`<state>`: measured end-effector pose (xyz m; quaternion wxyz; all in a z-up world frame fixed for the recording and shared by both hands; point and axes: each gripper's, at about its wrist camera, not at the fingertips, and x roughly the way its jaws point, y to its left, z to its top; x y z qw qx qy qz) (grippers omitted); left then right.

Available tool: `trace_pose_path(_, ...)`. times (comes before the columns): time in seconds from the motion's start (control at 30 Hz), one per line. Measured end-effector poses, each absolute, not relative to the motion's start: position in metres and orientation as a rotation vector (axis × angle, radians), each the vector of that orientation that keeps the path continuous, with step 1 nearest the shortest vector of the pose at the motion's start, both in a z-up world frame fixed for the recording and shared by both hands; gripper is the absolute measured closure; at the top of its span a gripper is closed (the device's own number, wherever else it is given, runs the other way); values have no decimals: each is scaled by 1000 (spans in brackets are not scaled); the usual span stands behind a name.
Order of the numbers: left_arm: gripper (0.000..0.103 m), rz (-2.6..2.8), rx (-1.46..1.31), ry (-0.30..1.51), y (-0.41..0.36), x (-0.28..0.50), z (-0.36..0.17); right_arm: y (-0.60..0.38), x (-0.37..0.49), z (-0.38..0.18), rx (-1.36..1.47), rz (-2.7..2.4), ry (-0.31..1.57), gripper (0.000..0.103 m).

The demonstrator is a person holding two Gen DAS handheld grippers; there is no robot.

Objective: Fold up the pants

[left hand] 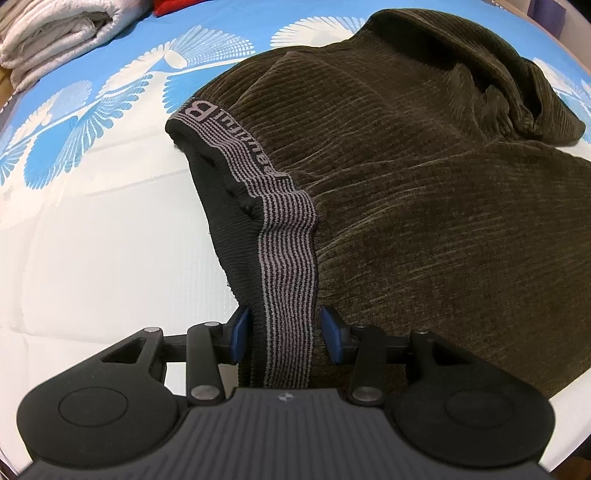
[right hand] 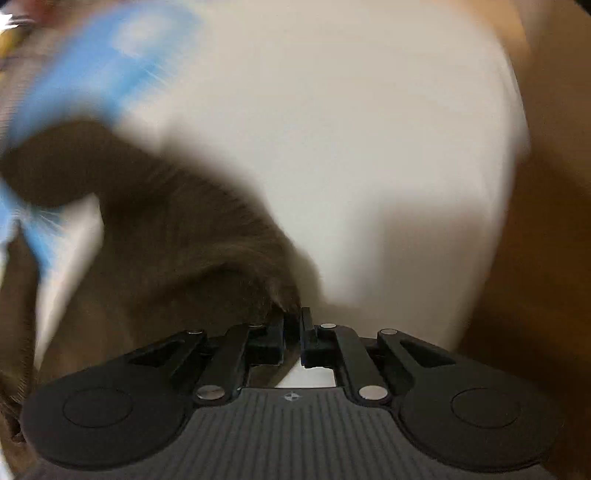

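The brown ribbed pants [left hand: 424, 177] lie spread on a bed sheet [left hand: 92, 240] that is white near the camera and blue with white fan patterns farther away. At the far left corner of the bed a folded white blanket [left hand: 55, 33] is stacked, well apart from the pants, and a small piece of red cloth [left hand: 170, 6] shows just behind it. Nothing lies on top of the pants. One leg is bunched into thick folds at the far right side.

The left wrist view is sharp. It shows the striped grey and black waistband [left hand: 288, 280], with letters woven on it, running from the middle of the bed down toward the camera. The right wrist view is strongly blurred; it gives only a dark brown mass of the pants [right hand: 177, 236] at the left, the white sheet [right hand: 332, 129] behind, and a tan surface at the right edge that I cannot identify.

The left hand-held gripper [left hand: 286, 336] has its blue pads [left hand: 238, 338] half apart, with the waistband passing between them; whether the pads press on it I cannot tell. The right hand-held gripper [right hand: 293, 332] has its fingers almost together, and a tuft of the brown fabric is pinched at their tips.
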<state>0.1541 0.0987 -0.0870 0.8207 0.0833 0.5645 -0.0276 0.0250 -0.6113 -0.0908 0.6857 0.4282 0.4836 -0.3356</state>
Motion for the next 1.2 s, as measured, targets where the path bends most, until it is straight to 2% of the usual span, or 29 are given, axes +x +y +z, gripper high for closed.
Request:
trace_pose_path(0.13, 56, -47, 183, 1205, 96, 155, -87, -609, 25, -61, 782, -638, 990, 87)
trace_pose_path(0.27, 55, -40, 183, 1210, 95, 157, -88, -603, 26, -40, 624, -628, 887, 68)
trace_pose_path(0.43, 52, -37, 158, 1213, 100, 158, -88, -600, 50, -47, 485, -559, 891, 57)
trace_pose_path(0.83, 50, -32, 153, 1220, 99, 160, -90, -551, 98, -70, 143, -369, 1002, 56)
trace_pose_path(0.9, 50, -34, 152, 1219, 99, 160, -90, -549, 102, -77, 88, -392, 1022, 61)
trace_pose_path(0.93, 50, -35, 149, 1219, 100, 160, -90, -552, 101, -79, 82, -426, 1025, 89)
trace_pose_path(0.97, 50, -38, 148, 1219, 100, 159, -90, -561, 99, -77, 115, -481, 1010, 96)
trace_pose_path(1.1, 51, -45, 141, 1224, 102, 160, -90, -608, 55, -50, 388, -885, 809, 96)
trace_pose_path(1.2, 52, -43, 138, 1227, 102, 160, -90, -633, 26, -73, 637, -985, 896, 96)
